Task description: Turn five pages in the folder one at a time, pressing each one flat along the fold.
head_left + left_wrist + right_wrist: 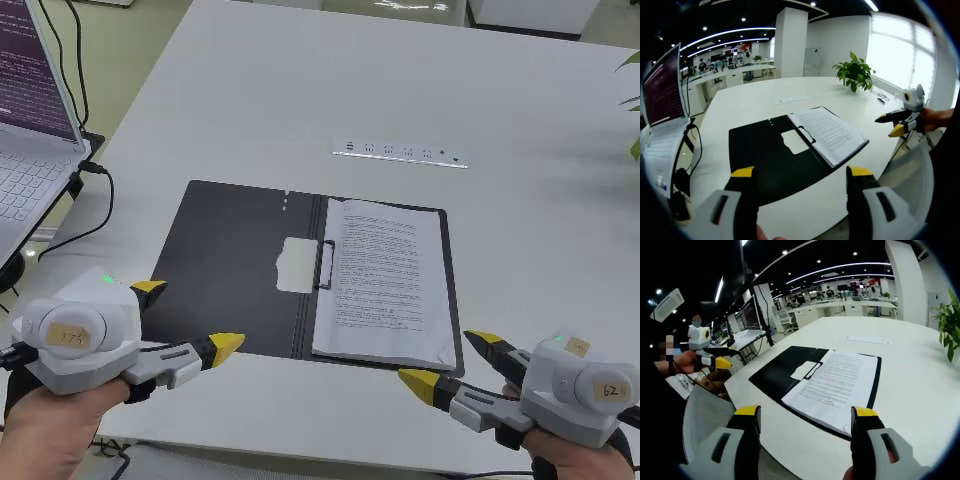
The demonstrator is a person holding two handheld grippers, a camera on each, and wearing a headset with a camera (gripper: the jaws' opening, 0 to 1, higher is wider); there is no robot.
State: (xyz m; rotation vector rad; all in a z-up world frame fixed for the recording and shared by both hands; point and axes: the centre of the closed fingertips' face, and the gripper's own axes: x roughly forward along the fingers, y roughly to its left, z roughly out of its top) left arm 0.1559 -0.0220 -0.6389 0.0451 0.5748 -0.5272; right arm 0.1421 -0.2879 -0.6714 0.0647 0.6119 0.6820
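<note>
My right gripper [447,360] and left gripper [190,317] both hold their jaws wide open and empty, just short of the near edge of the tabletop [300,100]. The folder [240,260] lies open ahead, its fold running away from me. Its pages [385,280] sit straight beyond my right jaws, so that side is nearer. There is bare room all round.

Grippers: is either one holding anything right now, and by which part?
Nothing is held. The left gripper and the right gripper are both open with empty jaws, just short of the open folder.
</note>
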